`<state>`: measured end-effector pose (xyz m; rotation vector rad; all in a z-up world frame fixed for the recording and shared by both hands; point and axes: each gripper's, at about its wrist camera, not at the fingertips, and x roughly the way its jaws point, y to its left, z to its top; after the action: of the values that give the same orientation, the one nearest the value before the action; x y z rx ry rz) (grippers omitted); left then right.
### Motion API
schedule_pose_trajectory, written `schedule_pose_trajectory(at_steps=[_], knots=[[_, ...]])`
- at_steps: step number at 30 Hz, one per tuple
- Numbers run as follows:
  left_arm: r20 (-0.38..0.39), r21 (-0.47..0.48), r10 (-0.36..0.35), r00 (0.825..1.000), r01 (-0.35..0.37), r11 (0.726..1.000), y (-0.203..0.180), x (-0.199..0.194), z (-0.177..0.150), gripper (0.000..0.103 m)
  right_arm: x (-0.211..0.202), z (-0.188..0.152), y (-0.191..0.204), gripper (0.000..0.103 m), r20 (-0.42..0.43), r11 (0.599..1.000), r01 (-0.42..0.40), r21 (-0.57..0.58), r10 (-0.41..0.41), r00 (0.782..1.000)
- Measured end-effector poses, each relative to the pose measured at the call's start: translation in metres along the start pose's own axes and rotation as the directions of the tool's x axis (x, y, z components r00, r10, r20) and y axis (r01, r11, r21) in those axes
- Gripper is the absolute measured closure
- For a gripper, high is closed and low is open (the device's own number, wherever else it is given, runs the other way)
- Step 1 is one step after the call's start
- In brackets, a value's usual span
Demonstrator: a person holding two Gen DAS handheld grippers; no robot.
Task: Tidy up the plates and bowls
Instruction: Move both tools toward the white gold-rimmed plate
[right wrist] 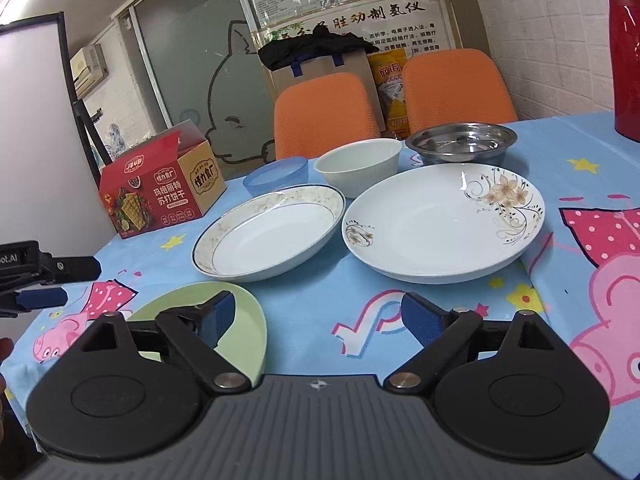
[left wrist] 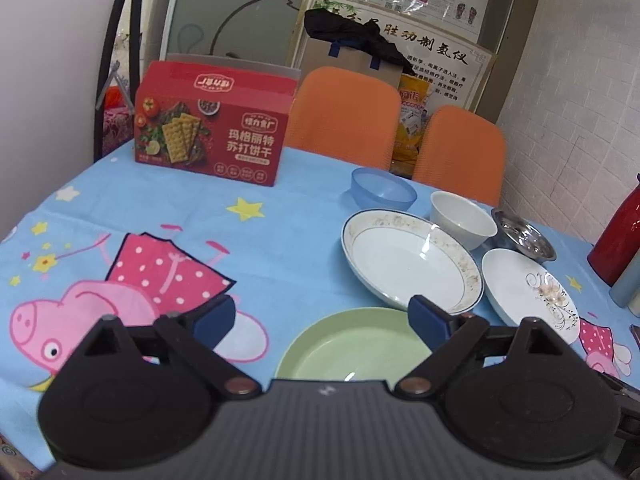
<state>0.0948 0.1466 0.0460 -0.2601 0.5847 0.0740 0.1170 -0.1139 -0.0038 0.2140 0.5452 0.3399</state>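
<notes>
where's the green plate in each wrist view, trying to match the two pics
Left wrist view: the green plate sits bottom centre, just ahead of the open left gripper.
Right wrist view: it sits lower left, partly behind one finger of the open right gripper.
Shared landmark: the red cracker box.

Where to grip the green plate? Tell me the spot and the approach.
Grip the green plate by its raised near rim, one finger above and one beneath, coming in low from the near table edge. It lies flat, apart from the other dishes, and the open left gripper is closest.
</notes>
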Motion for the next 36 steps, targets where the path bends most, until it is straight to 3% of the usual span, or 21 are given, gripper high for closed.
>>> schedule_pose_trajectory(at_steps=[3, 10, 16, 19, 22, 27, 32, 36], knots=[[-0.01, 0.043, -0.018, 1.0, 0.019, 0.999, -0.01, 0.007, 0.007, 0.012, 0.004, 0.006, -0.001, 0.0, -0.014, 1.0, 0.008, -0.022, -0.008, 1.0], [-0.063, 0.04, -0.083, 0.995, 0.086, 0.996, -0.021, 0.042, 0.023, 0.012, 0.02, 0.033, -0.006, 0.0, -0.007, 0.997, -0.006, -0.071, 0.005, 1.0], [-0.129, 0.092, -0.074, 0.989, 0.086, 0.992, -0.023, 0.1, 0.051, 0.012, 0.067, 0.07, 0.001, 0.0, -0.043, 0.984, -0.026, -0.176, 0.019, 0.999], [-0.176, 0.124, -0.11, 0.978, 0.133, 0.983, -0.019, 0.127, 0.058, 0.012, 0.097, 0.082, 0.006, 0.0, -0.084, 0.974, -0.039, -0.225, 0.021, 0.996], [-0.192, 0.108, -0.141, 0.971, 0.164, 0.981, -0.013, 0.145, 0.062, 0.012, 0.127, 0.086, 0.012, 0.0, -0.142, 0.959, -0.053, -0.277, 0.013, 0.99], [-0.153, 0.12, -0.125, 0.98, 0.144, 0.982, -0.009, 0.16, 0.067, 0.012, 0.153, 0.086, 0.022, 0.0, -0.156, 0.935, -0.05, -0.351, -0.005, 0.988], [-0.197, 0.122, -0.106, 0.975, 0.132, 0.984, -0.004, 0.182, 0.068, 0.012, 0.171, 0.081, 0.026, 0.0, -0.224, 0.929, -0.11, -0.354, 0.03, 0.974], [-0.244, 0.088, -0.115, 0.963, 0.14, 0.986, 0.007, 0.191, 0.065, 0.012, 0.176, 0.075, 0.034, 0.0, -0.216, 0.925, -0.075, -0.373, -0.008, 0.976]])
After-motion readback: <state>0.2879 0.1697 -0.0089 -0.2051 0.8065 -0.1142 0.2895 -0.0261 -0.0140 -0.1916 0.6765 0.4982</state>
